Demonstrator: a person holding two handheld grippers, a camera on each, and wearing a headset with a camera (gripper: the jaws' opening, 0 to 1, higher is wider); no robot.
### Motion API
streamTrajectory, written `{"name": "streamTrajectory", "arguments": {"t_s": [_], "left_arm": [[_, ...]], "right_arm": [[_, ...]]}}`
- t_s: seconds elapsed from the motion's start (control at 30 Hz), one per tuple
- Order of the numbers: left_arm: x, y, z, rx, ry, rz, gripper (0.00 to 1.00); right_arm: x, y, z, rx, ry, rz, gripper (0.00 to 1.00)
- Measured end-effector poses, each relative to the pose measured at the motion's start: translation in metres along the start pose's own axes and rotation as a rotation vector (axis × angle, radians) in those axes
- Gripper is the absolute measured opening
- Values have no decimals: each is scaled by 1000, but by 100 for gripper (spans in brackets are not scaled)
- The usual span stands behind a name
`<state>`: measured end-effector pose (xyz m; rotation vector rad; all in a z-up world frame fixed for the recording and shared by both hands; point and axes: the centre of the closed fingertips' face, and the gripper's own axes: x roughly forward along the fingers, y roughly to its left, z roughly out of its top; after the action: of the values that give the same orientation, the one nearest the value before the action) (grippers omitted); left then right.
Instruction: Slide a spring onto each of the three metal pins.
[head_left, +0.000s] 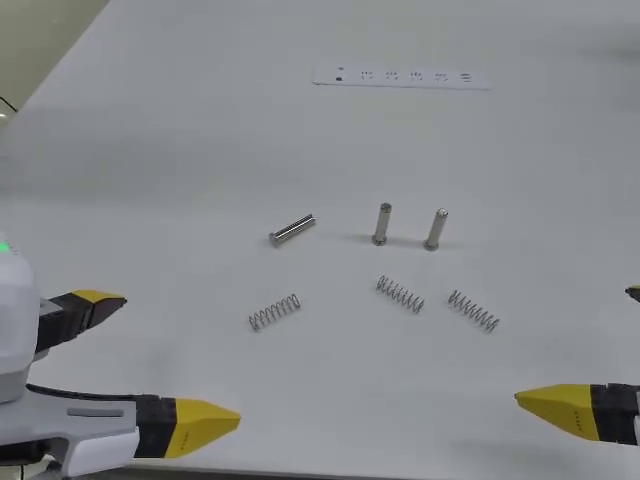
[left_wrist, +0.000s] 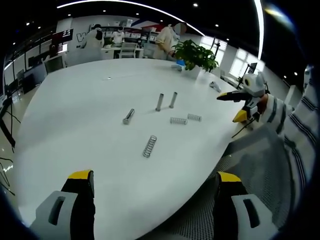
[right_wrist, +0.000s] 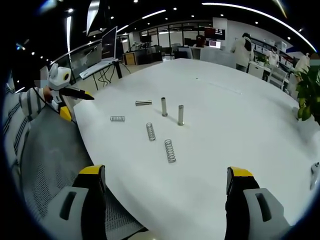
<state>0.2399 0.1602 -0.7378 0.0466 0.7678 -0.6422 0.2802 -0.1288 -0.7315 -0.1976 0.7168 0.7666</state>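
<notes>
Steel pins, springs well ahead of jaws | left gripper, right gripper: spread wide

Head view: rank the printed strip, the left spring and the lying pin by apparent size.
1. printed strip, clearly longest.
2. left spring and lying pin: about alike; the spring sits nearer the camera, so unranked.
</notes>
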Motion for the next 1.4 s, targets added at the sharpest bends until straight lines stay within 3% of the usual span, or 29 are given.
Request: {"name": "streamTrajectory", "arguments": {"t_s": [0.27,0.6,0.87,1.13,1.4], "left_arm": [[6,3,15,6,-22,-3,98],[11,-6,19,50,5,-32,98],[12,-4,28,72,6,-48,98],[20,2,44,102,-7,-43,98],[33,0,61,135,-19,-64,98]], "right_arm": [[-1,1,-2,14,0,-5,100],[-1,1,2,19,-9,-8,100],[-1,2,3,20,-14,-9,100],[-2,1,3,25,-15,-18,100],[-1,1,2,29,-9,-15,100]]}}
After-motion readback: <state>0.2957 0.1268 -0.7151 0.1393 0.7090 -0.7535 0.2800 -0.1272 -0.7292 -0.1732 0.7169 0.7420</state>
